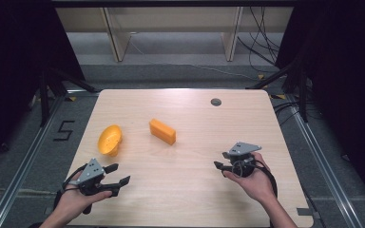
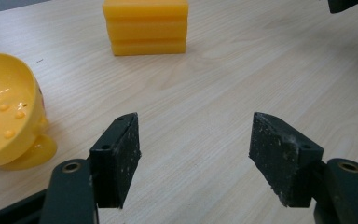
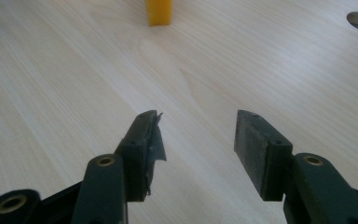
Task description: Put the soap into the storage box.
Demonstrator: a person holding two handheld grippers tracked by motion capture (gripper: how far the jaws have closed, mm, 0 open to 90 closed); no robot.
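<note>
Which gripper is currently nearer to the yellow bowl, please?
Left. The left gripper sits just below the yellow bowl, fingers open. The right gripper is far across the table.

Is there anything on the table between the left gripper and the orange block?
No. In the left gripper view, only bare table lies between the open left gripper and the orange block.

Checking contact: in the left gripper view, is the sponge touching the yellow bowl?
No, the sponge lies apart from the yellow bowl, with bare table between them.
</note>
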